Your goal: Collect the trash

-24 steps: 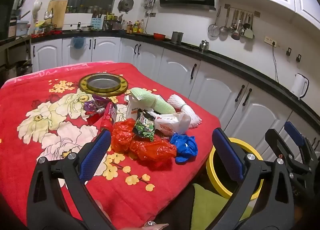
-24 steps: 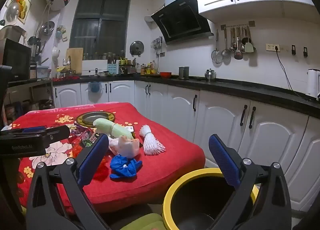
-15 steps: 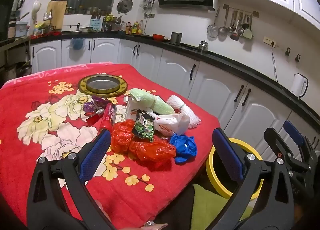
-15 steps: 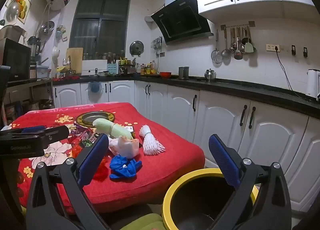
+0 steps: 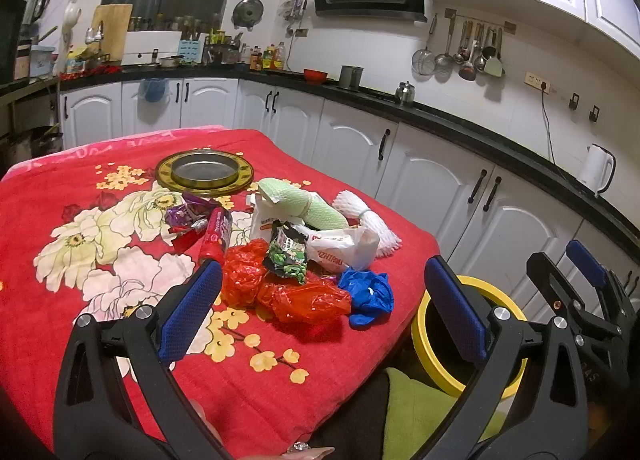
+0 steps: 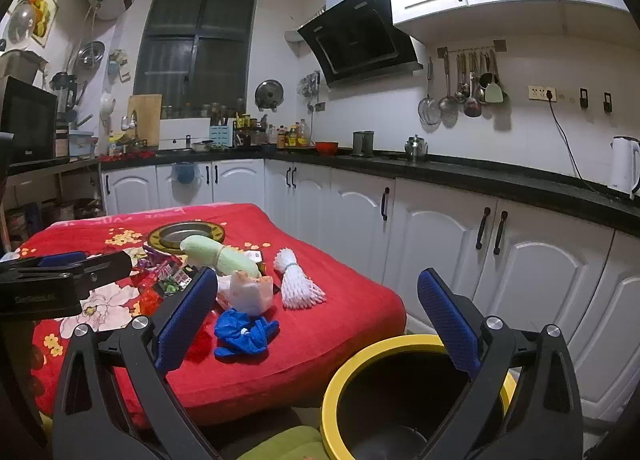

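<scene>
A pile of trash lies on the red flowered tablecloth (image 5: 60, 320): a red plastic bag (image 5: 288, 292), a blue crumpled glove (image 5: 368, 292), a green snack packet (image 5: 288, 256), a white bag (image 5: 344, 246), a green foam sleeve (image 5: 304, 205), white foam netting (image 5: 368, 215), a red tube (image 5: 216, 232) and purple wrappers (image 5: 188, 211). A black bin with a yellow rim (image 6: 360, 364) stands by the table's near right corner. My left gripper (image 5: 320, 316) is open and empty, above the table's near edge. My right gripper (image 6: 316, 328) is open and empty, above the bin.
A gold-rimmed round metal tray (image 5: 204, 173) sits farther back on the table. White cabinets (image 6: 440, 252) under a black counter run along the right and back. A green cushion (image 5: 412, 412) lies by the bin. The blue glove also shows in the right wrist view (image 6: 244, 334).
</scene>
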